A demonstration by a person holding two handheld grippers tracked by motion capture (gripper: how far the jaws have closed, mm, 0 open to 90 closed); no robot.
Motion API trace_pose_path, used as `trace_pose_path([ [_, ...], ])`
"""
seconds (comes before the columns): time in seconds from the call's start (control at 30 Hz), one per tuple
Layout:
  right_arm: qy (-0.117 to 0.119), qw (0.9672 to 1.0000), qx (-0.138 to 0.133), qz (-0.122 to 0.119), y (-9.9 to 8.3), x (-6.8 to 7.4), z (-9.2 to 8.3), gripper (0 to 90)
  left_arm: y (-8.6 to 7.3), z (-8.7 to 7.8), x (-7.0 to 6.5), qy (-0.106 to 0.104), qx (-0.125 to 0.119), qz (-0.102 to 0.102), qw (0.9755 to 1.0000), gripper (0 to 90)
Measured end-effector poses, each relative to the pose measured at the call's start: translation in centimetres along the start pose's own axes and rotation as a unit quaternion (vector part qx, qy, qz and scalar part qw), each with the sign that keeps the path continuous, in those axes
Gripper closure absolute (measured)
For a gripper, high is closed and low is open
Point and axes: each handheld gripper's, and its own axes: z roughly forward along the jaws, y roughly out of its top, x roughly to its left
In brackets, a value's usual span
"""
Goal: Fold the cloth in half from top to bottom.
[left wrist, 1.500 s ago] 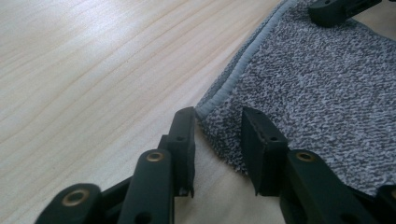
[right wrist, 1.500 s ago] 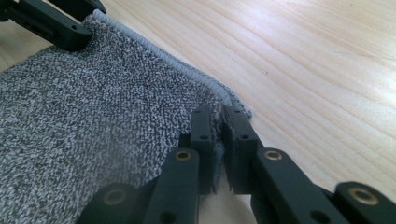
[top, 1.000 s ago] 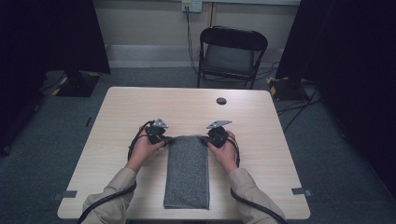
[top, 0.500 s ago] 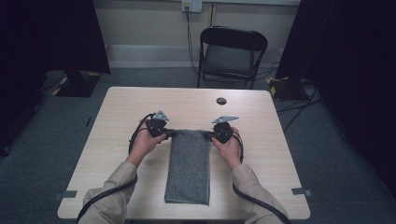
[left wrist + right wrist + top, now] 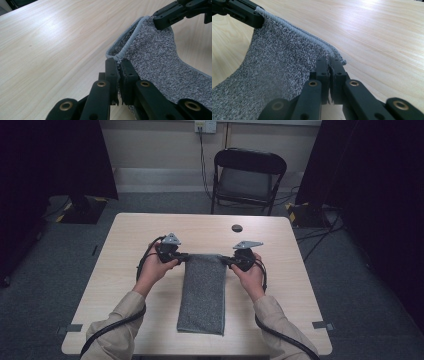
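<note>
The speckled grey knitted cloth with a pale corded hem (image 5: 202,295) lies with its long axis running from the table's near edge away from the person, and only its far hem is lifted, stretched crosswise between the two tools. The left gripper (image 5: 184,256) pinches the hem's left corner and the right gripper (image 5: 226,260) its right corner, each equally near, jaws clamped tight on the cord. Compared with a second ago, both hands have risen and carried the hem farther across the light wooden table (image 5: 300,285), towards the small black disc (image 5: 237,228).

A speckled grey knit cloth (image 5: 202,292) lies lengthwise on the surface. Its far edge (pale-corded hem) is lifted, near end flat.
</note>
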Motion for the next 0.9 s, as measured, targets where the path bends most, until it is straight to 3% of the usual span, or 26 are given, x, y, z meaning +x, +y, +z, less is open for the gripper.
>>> trace_pose_path([
  [0.33,0.013,0.9998,-0.016,-0.005,-0.4,0.7,-1.9,87.4,0.1,-1.1,-1.1,-0.006,-0.006,0.011,0.9999,86.0],
  [0.9,0.035,0.9989,-0.025,-0.017,-0.8,2.3,-3.5,87.4,-0.7,-2.7,-2.2,-0.015,-0.011,0.017,0.9997,86.0],
])
